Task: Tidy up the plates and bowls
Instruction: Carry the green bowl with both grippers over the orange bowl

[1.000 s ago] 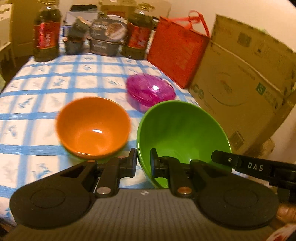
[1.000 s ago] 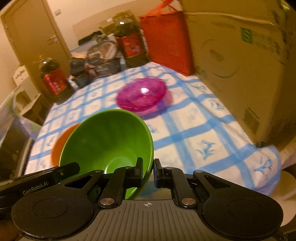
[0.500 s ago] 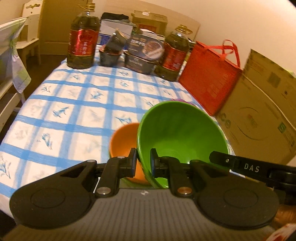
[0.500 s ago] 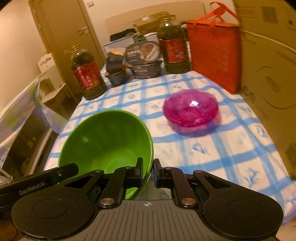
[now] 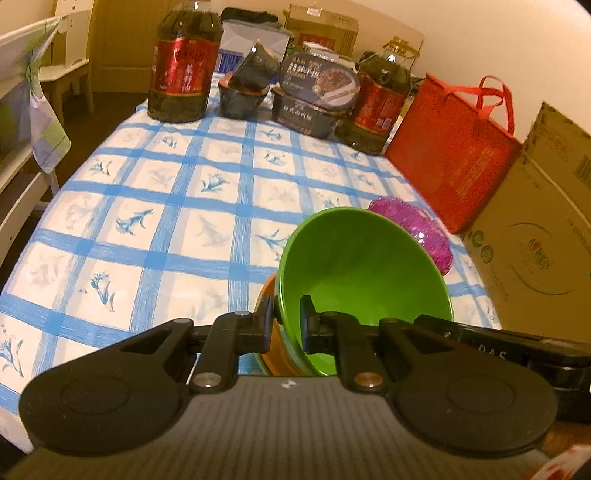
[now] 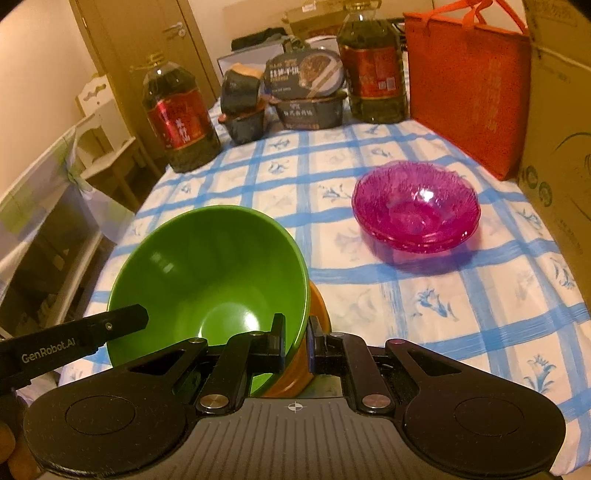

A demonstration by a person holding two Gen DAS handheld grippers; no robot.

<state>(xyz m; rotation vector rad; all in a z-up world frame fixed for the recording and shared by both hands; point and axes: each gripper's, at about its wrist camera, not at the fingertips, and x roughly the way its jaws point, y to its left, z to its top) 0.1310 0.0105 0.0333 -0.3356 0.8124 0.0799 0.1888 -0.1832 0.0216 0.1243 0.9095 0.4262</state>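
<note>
Two hand-held tools grip one green bowl (image 5: 364, 273) by opposite sides of its rim at the near edge of the table (image 5: 155, 229). The left tool (image 5: 287, 317) is clenched on the bowl's left rim, one finger outside the wall and one inside. The right tool (image 6: 296, 334) is clenched on the right rim in the same way. The green bowl is tilted, its open side facing the far end of the table. It sits directly over an orange bowl (image 6: 317, 306), which shows only as a sliver beneath and beside it; whether the two touch cannot be told.

Farther in, toward the right edge of the table, a stack of clear purple bowls (image 6: 415, 206) rests on the blue-checked tablecloth, well apart from the green bowl.

Along the right edge stand a cardboard box (image 5: 535, 236) and, beyond it, a red bag (image 5: 454, 158).

At the far edge, two large oil bottles (image 5: 183, 62) with red labels flank a cluster of dark food containers (image 5: 314, 96). More boxes (image 5: 321, 26) sit behind them against the wall.
</note>
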